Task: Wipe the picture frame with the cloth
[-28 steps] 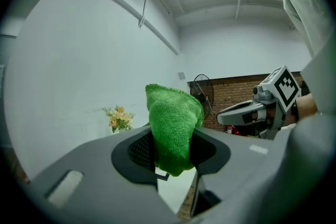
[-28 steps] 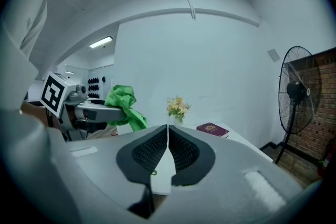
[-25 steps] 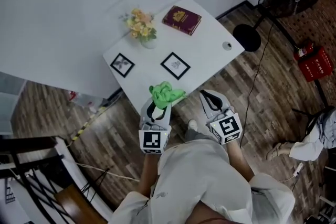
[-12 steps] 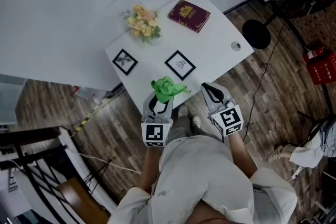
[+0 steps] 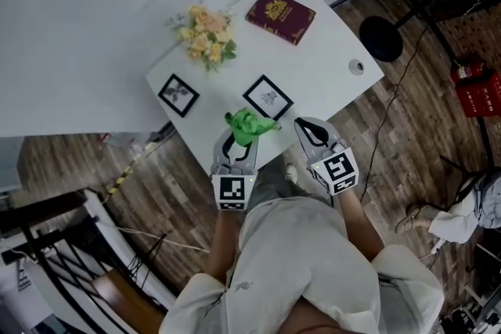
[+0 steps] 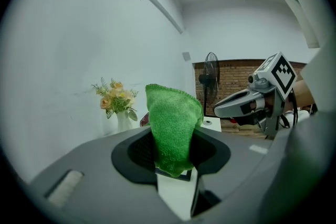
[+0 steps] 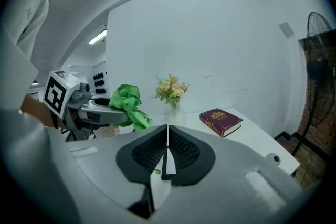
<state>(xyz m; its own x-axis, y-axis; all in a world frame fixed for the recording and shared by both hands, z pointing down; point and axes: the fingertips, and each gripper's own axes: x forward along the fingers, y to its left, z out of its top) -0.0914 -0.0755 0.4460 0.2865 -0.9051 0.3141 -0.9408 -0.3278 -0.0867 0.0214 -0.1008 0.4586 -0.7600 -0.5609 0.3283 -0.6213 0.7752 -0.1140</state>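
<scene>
Pinching a bunched green cloth point(image 5: 249, 125) tight between the fingers of the left gripper point(image 5: 239, 142), with the wad bulging up and forward past the fingertips. Hovering that cloth over the near edge of the white table point(image 5: 329, 51), right at the near corner of the nearer picture frame point(image 5: 268, 97), itself lying flat just ahead of the left fingertips and a little to their right; impossible to tell whether touching. Lying flat farther off, ahead and to the left of those fingers, a second frame point(image 5: 178, 95). Holding the right gripper point(image 5: 305, 127) beside the left one, fingers pressed together on nothing, tips pointing over the same table edge just right of the nearer frame. Standing upright well beyond the left fingertips, past both frames and close to the wall point(image 5: 94, 19), a pale vase point(image 7: 174, 104) carrying yellow flowers point(image 5: 205, 35). Lying closed at the far side, well ahead of the right fingertips, a dark red book point(image 5: 280, 15). Sitting near the right corner, off to the right of the right fingers, a small round fitting point(image 5: 357, 66). Leaving bare tabletop between the nearer frame and the book, and between the right fingertips and the fitting. Standing on the wood floor point(image 5: 407, 129) past the right corner, a dark fan base point(image 5: 381, 37).
</scene>
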